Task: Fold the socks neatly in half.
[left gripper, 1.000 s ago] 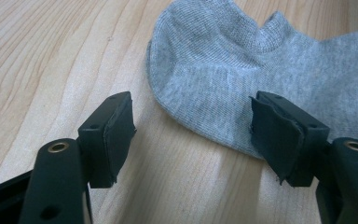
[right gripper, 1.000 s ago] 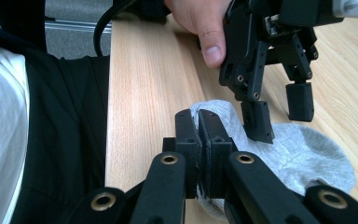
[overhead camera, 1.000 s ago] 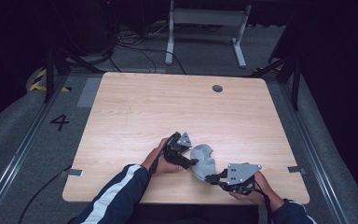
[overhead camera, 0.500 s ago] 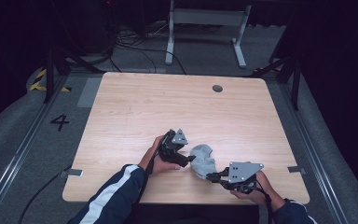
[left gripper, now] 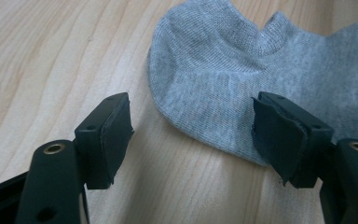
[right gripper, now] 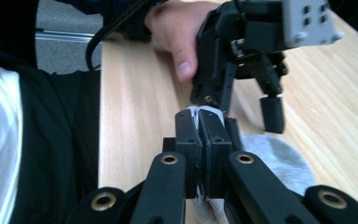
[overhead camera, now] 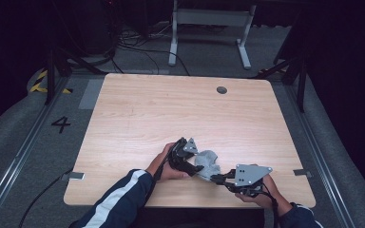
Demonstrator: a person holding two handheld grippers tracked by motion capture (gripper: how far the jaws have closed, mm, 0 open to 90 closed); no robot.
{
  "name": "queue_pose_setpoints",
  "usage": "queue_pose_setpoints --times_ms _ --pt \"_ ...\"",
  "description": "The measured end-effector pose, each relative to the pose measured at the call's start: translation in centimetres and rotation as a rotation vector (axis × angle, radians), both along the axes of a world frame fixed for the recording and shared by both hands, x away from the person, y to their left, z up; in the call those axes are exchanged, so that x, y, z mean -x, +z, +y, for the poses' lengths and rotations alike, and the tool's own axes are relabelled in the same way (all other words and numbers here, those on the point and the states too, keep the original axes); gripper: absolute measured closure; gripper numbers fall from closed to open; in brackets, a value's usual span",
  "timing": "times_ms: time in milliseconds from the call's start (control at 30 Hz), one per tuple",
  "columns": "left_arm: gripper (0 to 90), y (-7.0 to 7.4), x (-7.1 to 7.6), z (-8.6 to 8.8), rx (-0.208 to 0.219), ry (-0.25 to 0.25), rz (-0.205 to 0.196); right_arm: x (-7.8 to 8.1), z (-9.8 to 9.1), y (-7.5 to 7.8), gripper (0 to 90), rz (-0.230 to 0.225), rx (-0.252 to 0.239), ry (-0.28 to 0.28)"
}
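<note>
Sock (overhead camera: 206, 162): grey ankle sock, lying flat on the table (overhead camera: 171, 109) near its front edge, between the 2 tongs; its rounded end is seen in the left gripper view (left gripper: 214, 93), spread on the wood just ahead of the jaws.

Right tongs (right gripper: 199, 121): clenched on an edge of the sock; a thin fold of grey fabric is pinched between the 2 pads, with the rest of the sock trailing flat beside them. In the high view the right tongs (overhead camera: 217, 178) are seen at the sock's near right corner.

Left tongs (left gripper: 191, 133): released, jaws standing apart and holding nothing; the sock's curved edge lies between and slightly beyond the pads, with one pad over bare wood and the other over fabric. In the high view the left tongs (overhead camera: 193, 167) are seen at the sock's left side.

Step in hand: judged to be a second grasp, so that the sock can be lifted or folded with both tongs.

Advice for doing it well: the left jaws should be lowered until 1 pad slides under the hem, then closed on fabric alone. The right pinch should be kept firm, so that the sock is not dragged.

Risk: a pad scraping the wood, or the edge slipping out.
</note>
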State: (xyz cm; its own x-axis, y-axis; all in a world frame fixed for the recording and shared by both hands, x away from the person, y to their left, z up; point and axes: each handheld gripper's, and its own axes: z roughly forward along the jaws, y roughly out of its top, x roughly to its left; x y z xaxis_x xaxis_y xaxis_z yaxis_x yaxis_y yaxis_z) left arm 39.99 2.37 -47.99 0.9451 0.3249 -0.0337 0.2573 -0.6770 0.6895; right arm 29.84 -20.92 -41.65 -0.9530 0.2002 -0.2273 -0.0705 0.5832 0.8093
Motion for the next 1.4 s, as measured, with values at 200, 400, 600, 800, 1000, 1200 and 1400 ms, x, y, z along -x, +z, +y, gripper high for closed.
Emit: queue_pose_setpoints --times_ms 200,400,600,800,1000,1200,1400 --pt "28.6 -0.1 -0.3 0.2 0.010 -0.027 0.006 -1.1 0.0 0.5 88.4 -0.029 -0.001 -0.032" --pt "28.7 -0.2 -0.5 0.3 0.022 -0.051 0.004 -3.9 0.6 0.4 88.5 -0.043 0.004 -0.103" --pt "31.3 -0.2 -0.5 0.5 0.020 -0.063 0.008 -5.8 1.2 0.1 88.6 -0.037 0.019 -0.138" --pt "32.9 -0.1 -0.6 0.6 0.020 -0.081 0.010 -8.0 1.8 -1.5 88.6 -0.013 0.052 -0.157" --pt "33.0 -0.2 -0.6 0.6 0.028 -0.074 0.015 -9.4 2.9 -3.1 88.5 0.021 0.100 -0.163" --pt "33.6 -0.1 -0.6 0.8 0.022 -0.067 0.019 -10.2 3.5 -4.4 88.5 0.057 0.145 -0.167" --pt "41.3 1.9 0.5 2.6 0.044 -0.078 -0.037 -10.3 3.4 -5.1 88.5 0.083 0.163 -0.170"
